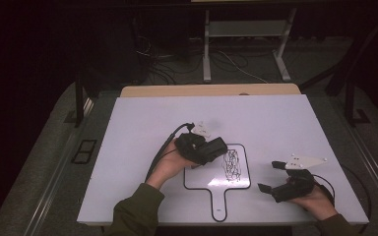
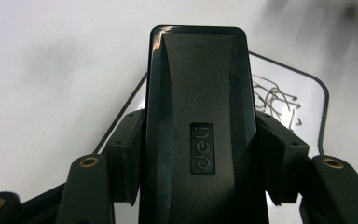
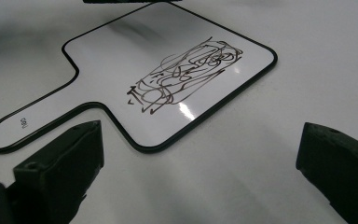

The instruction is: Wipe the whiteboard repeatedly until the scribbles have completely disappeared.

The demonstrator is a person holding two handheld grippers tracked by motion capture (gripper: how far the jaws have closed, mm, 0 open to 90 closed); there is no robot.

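Since the scribble (image 1: 232,164) looks fully intact, wiping's barely begun: left tool (image 1: 217,148) pinches the eraser (image 2: 198,126) over the whiteboard (image 1: 197,179), right tool (image 1: 270,177) spread, idle.

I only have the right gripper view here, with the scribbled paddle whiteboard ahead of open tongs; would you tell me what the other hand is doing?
Observer: The left tongs are shut on a black eraser marked "deli".
Operator: Thank you. Where is it relative to the scribble?
Observer: In the high view the eraser sits over the whiteboard at its upper left corner, beside the scribble.
Operator: And where is my own hand on the table?
Observer: The right tongs rest open on the white table, to the right of the whiteboard and clear of it.
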